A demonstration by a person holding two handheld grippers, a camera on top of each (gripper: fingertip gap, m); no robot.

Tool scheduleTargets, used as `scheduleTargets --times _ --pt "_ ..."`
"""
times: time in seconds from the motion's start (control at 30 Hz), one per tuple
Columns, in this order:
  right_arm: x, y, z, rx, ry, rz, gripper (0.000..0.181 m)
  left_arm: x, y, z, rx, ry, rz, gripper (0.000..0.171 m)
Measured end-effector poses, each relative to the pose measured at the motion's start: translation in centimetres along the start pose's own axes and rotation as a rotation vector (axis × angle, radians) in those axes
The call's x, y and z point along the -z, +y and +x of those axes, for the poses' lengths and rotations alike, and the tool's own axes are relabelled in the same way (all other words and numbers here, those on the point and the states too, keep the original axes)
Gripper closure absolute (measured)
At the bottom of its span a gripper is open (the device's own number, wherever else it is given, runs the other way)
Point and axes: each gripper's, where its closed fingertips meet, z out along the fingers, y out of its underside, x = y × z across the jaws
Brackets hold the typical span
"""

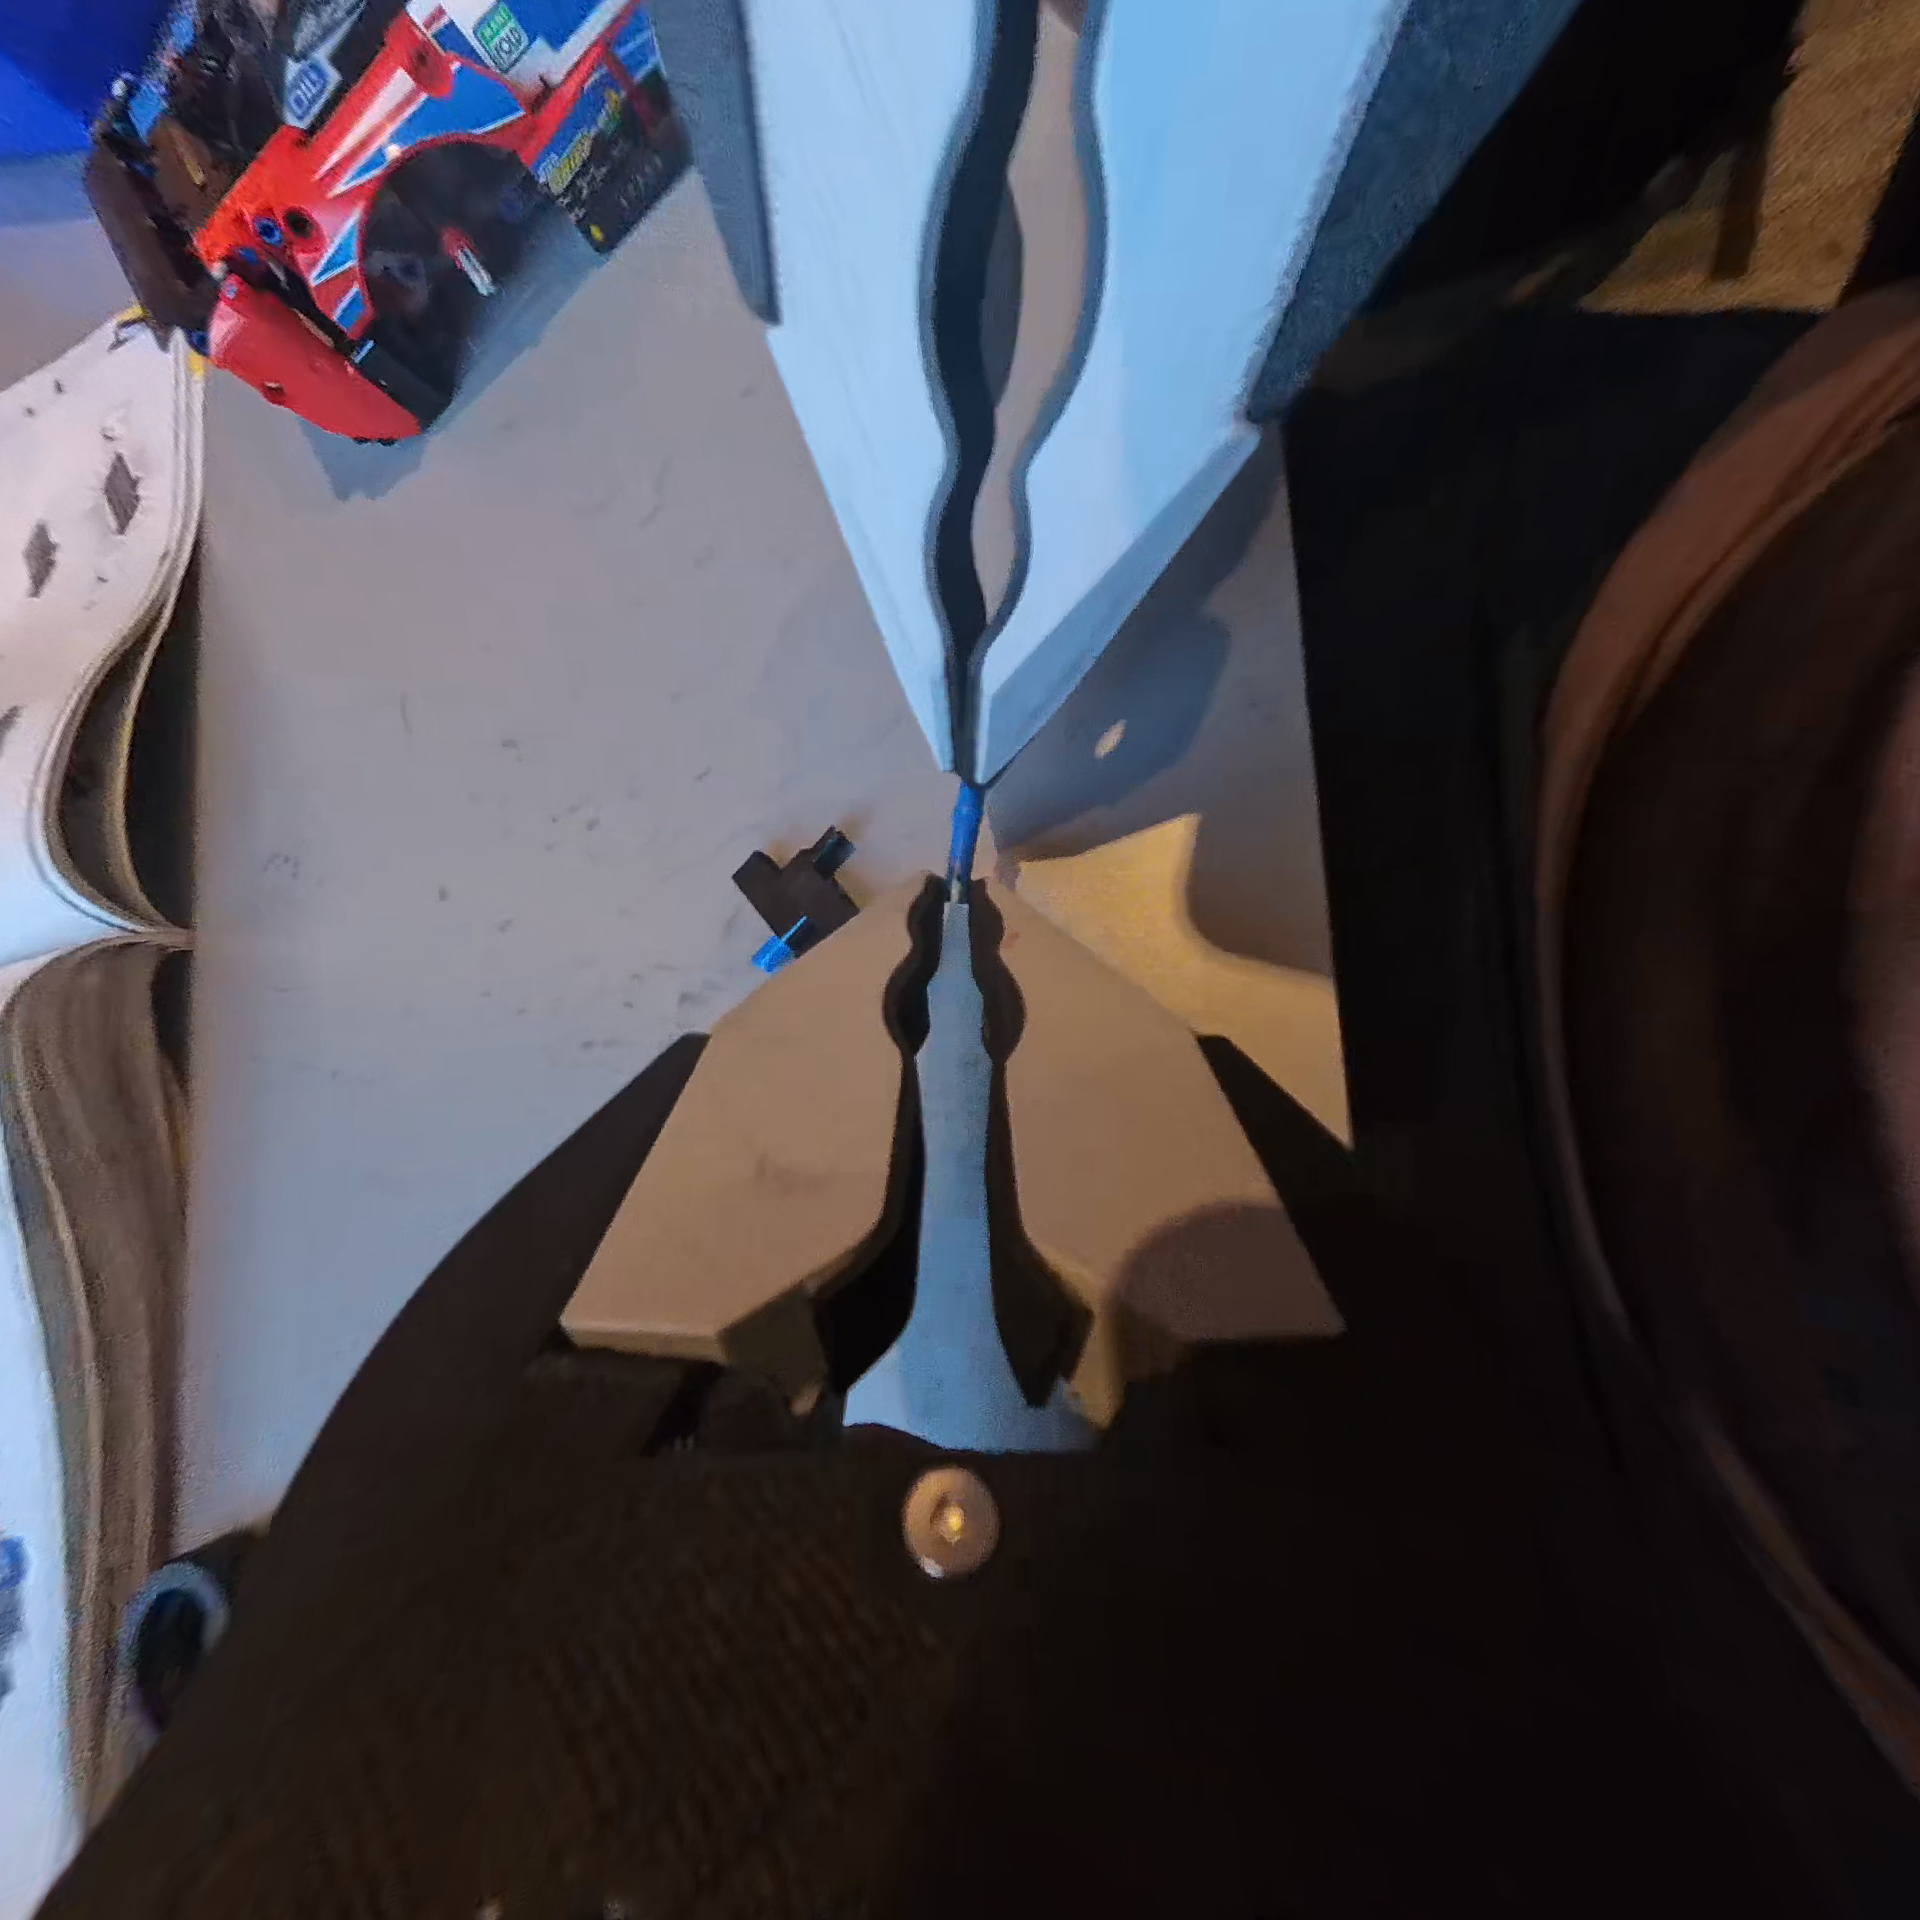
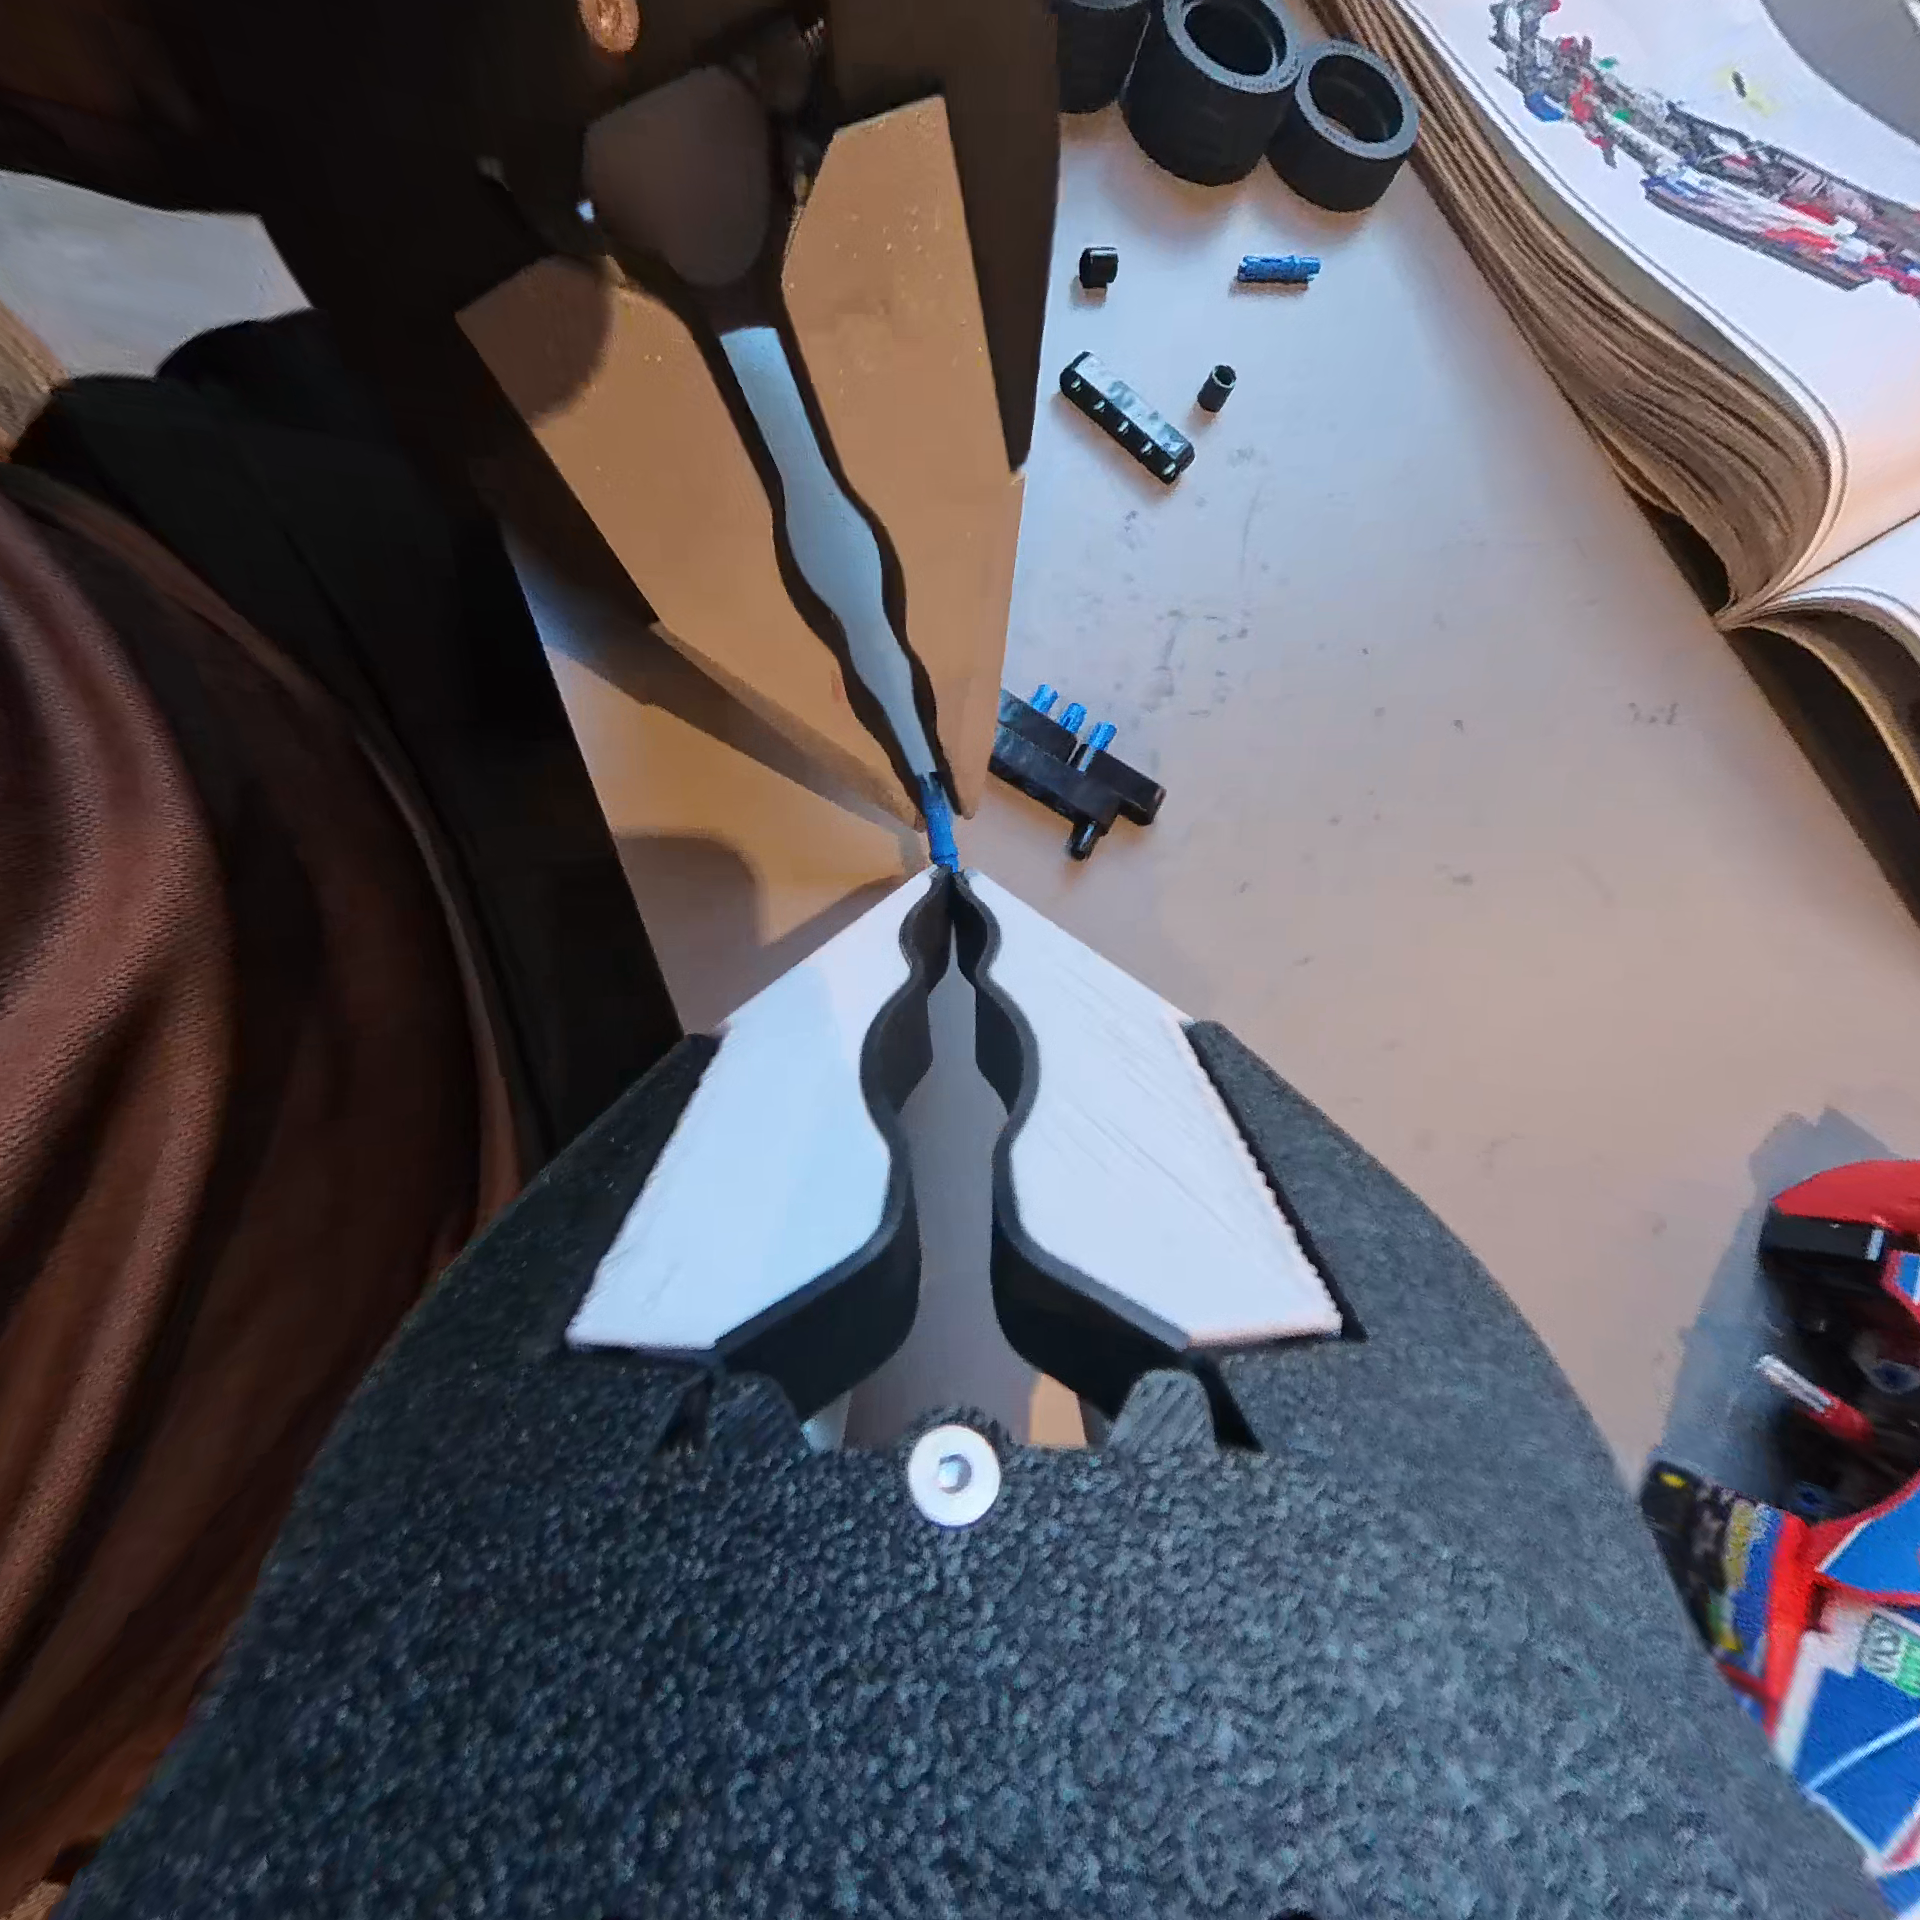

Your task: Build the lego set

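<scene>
Blue pin (image 1: 964, 840) pinched between both closed tongs, apparently tip-to-tip

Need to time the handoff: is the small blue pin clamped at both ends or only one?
Both: left hand-held gripper and right hand-held gripper pinch opposite ends of the small blue plastic pin.

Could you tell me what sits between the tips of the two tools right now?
A small blue pin spans the gap, one end in the left tool, the other at the right tool. Both wrist views show it.
</scene>
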Motion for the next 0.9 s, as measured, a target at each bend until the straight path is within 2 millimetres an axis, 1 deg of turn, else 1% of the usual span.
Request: scheduleTargets --times 0.07,0.17,0.2,0.23,0.27,0.4,0.5,0.53,0.6,0.8,0.87,0.9 --pt "0.2 0.0 0.0 -0.023 0.007 0.018 0.181 0.2 -0.4 0.2 0.01 0.018 0.031 0.17" --pt "0.8 -0.3 -0.4 -0.032 -0.004 0.055 0.181 0.2 -0.3 0.1 -0.005 -0.001 0.015 0.17" --pt "1.0 -0.4 -0.4 -0.032 -0.003 0.063 0.177 0.2 -0.3 0.1 -0.008 0.001 0.015 0.17" --pt "1.1 -0.4 -0.4 -0.024 0.004 0.069 0.167 0.2 -0.4 0.2 -0.017 0.004 0.019 0.17" --pt "1.2 -0.4 -0.4 -0.009 0.01 0.068 0.163 0.3 -0.5 0.4 -0.028 0.003 0.022 0.17" --pt "1.0 0.0 -0.8 0.068 0.033 0.037 0.164 0.6 -1.3 1.0 -0.074 0.018 0.058 0.17" --pt "0.7 0.1 -1.3 0.118 0.033 0.022 0.169 0.8 -1.6 1.3 -0.085 0.028 0.084 0.17" --pt "0.7 0.1 -1.4 0.125 0.031 0.022 0.175 0.8 -1.6 1.4 -0.082 0.039 0.091 0.17" --pt "0.7 0.0 -1.5 0.131 0.034 0.024 0.176 0.8 -1.7 1.4 -0.076 0.043 0.101 0.17" --pt "0.9 0.2 -1.5 0.069 0.028 0.03 0.176 0.8 -1.9 1.5 0.01 0.097 0.125 0.169" --pt "1.0 0.7 -0.9 0.003 0.048 0.015 0.177 0.9 -1.9 1.1 0.047 0.101 0.128 0.158" --pt "1.1 1.0 -0.6 -0.039 0.057 0.006 0.177 1.0 -1.7 0.5 0.081 0.094 0.121 0.153"
